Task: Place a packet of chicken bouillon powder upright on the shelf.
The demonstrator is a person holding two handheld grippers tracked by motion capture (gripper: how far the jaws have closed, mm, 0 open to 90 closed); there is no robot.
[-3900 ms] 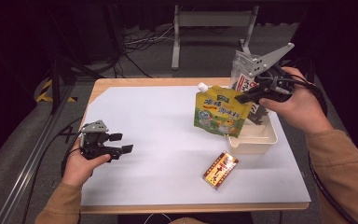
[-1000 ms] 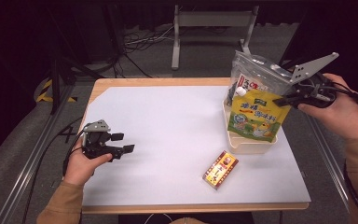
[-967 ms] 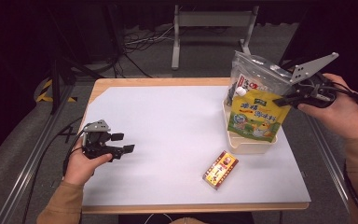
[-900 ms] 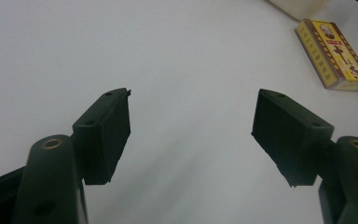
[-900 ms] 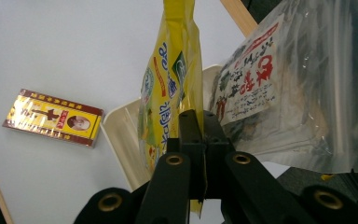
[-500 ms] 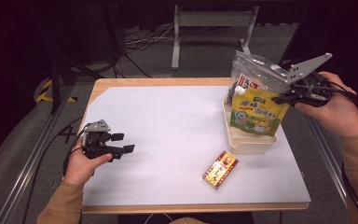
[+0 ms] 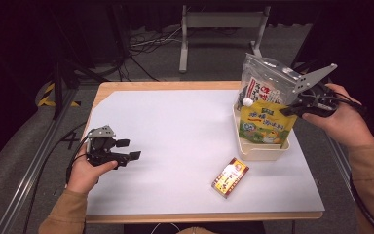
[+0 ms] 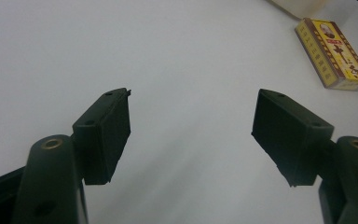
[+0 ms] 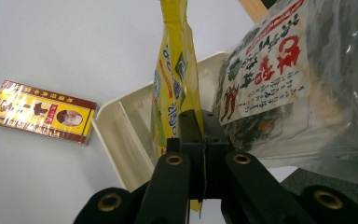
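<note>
The right gripper (image 7: pixel 292 108) pinches the yellow pouch (image 7: pixel 265 124) upright to stand it in the bin (image 7: pixel 258 152), while the left gripper (image 7: pixel 126 150) idles wide open.

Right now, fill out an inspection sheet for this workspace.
Surface: white table, wooden edge.
Job's things: yellow pouch standing in the cream bin, in front of a clear bag.
Clutter: small box lying flat beside the bin.
Grippers: right claw shut on the pouch's edge; left claw open, nothing between its jaws.
Cables: black cable trailing by the right sleeve.
Surroundings: dark floor, metal stand behind.
</note>
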